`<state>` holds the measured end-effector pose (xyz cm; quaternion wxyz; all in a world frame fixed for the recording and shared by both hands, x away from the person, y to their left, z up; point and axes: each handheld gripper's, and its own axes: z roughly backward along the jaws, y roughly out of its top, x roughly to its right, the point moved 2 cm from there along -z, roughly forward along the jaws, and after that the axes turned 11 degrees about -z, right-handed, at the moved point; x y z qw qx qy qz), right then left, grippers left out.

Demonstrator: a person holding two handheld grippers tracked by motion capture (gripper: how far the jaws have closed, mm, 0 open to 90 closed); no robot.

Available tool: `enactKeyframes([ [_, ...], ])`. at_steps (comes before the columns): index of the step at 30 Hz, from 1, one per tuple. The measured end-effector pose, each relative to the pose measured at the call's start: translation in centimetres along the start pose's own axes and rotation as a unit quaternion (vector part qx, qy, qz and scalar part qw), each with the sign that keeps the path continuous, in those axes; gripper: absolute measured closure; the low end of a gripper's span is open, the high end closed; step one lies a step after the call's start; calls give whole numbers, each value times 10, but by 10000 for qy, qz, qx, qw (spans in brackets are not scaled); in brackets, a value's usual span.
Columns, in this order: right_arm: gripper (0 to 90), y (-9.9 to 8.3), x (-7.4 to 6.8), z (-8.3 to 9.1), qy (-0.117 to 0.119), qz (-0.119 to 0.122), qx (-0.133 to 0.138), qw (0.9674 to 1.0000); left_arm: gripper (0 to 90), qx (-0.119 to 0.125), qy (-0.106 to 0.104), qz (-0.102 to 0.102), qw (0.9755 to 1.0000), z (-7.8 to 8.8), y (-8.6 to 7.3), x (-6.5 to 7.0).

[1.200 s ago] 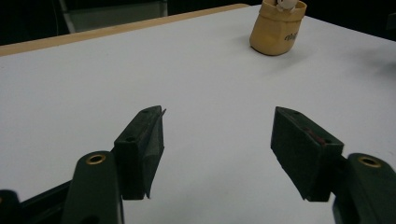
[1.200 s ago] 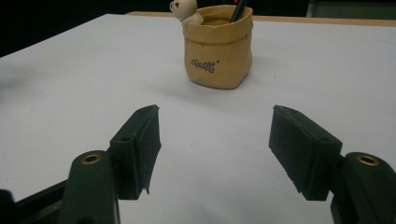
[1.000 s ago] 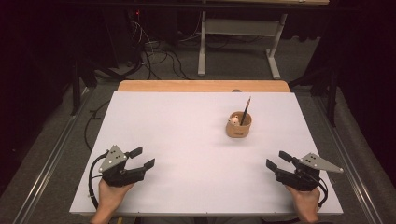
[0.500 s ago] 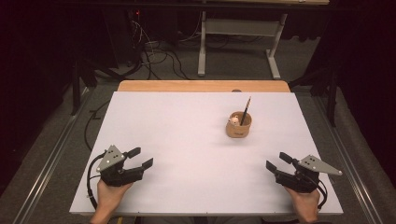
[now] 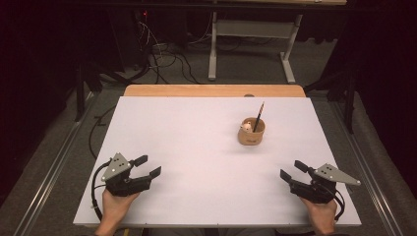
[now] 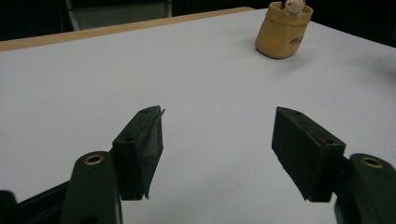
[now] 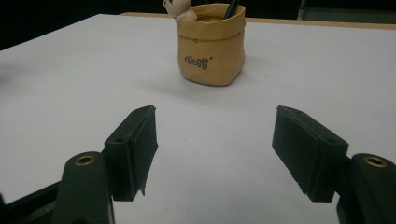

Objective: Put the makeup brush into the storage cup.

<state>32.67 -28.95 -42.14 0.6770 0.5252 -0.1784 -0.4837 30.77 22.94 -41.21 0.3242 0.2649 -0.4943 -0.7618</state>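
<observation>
Both tools sit at the near edge of the white counter (image 5: 196, 147), and neither has shifted in any way that shows against the earlier high views. Left tool (image 5: 147, 166) lies at about 7 o'clock on the counter, its jaws spread with only bare white surface between them. Right tool (image 5: 291, 170) lies at about 5 o'clock, its jaws spread the same way and gripping nothing. Each is held by a hand coming in from the bottom edge, left hand (image 5: 115, 204) and right hand (image 5: 322, 216), with a black cable looping off the body and a grey three-cornered plate on top.

Between the earlier pictures and this one the counter looks unchanged: the tan pouch-shaped cup (image 5: 252, 132) stands in the same spot, at about 2 o'clock from the counter's middle, well apart from both tools and nearer the right one. It stands upright, its rim crumpled like a folded paper bag, with dark lettering on the side seen in the right gripper view (image 7: 211, 44). In the left gripper view it shows far off at the top right (image 6: 282, 32).

Inside the cup a dark pencil (image 5: 258, 115) leans toward 1 o'clock, sticking well above the rim. A small pale figurine (image 5: 245, 127) perches at the rim on the 9 o'clock side.
</observation>
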Motion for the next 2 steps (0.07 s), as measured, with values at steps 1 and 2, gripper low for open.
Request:
enactKeyframes([
  [1,328,0,0,0,3,2,2,10000,342,-4,0,-6,10000,0,0,0],
  [2,328,0,0,0,4,26,5,10000,342,1,5,-1,10000,0,0,0],
])
